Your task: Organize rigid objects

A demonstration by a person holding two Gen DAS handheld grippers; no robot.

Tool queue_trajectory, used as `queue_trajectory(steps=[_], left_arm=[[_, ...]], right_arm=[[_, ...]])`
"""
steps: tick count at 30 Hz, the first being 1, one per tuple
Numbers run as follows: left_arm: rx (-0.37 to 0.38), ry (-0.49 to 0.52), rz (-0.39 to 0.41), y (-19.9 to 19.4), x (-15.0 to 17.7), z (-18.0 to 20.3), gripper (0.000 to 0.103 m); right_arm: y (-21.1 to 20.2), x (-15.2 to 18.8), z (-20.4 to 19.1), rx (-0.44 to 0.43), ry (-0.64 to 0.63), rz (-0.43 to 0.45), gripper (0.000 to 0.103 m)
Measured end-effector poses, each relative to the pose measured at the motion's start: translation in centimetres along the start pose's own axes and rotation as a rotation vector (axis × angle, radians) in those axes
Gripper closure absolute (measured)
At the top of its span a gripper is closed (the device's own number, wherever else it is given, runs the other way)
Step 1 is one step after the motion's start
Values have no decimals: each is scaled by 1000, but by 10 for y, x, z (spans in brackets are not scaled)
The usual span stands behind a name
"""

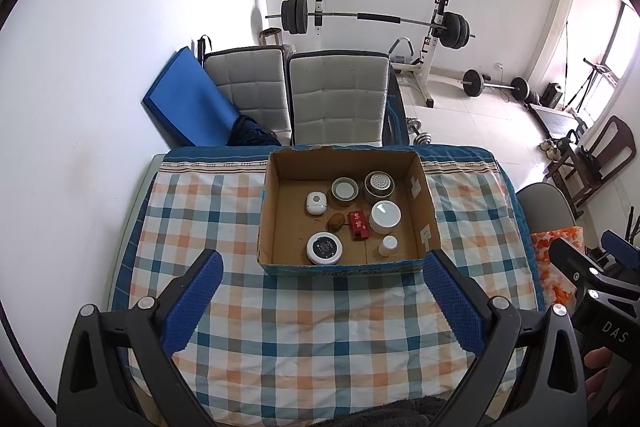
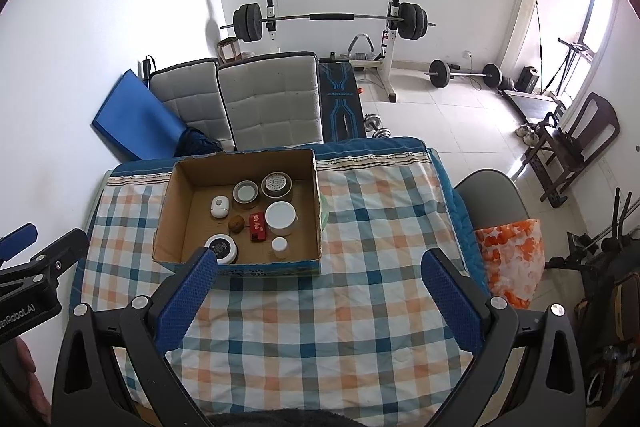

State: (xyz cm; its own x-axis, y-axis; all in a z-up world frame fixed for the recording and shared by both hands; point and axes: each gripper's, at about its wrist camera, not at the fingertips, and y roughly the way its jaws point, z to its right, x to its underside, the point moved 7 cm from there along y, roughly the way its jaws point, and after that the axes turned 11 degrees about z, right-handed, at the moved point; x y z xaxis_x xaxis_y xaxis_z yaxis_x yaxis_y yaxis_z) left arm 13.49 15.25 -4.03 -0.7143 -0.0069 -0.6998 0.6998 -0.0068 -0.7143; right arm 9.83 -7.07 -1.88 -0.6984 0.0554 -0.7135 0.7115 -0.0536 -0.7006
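Cardboard box [image 1: 424, 227] sits at far middle of checked tablecloth [image 1: 320, 327], open top up, long axis across table. Inside: red packet [image 1: 358, 225] lying lengthwise front to back, white round tin [image 1: 324, 248], white-lidded jars. Left gripper [image 1: 322, 303] and right gripper [image 2: 320, 301] both spread wide, empty, hovering side by side above cloth, aimed at box.

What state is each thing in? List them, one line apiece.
Cardboard box: open-topped, upright on the table.
Left claw: open, empty, short of the box.
Right claw: open, empty.
Red packet: lying flat in the box.
Small white bottle: upright, capped.
White round jar: lid on.
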Motion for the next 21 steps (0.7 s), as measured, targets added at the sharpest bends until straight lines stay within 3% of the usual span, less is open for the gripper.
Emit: queue_trajectory(steps=[21], left_arm=[[0, 2, 3, 1, -1, 1, 0]], right_arm=[[0, -2, -4, 47, 1, 26, 0]])
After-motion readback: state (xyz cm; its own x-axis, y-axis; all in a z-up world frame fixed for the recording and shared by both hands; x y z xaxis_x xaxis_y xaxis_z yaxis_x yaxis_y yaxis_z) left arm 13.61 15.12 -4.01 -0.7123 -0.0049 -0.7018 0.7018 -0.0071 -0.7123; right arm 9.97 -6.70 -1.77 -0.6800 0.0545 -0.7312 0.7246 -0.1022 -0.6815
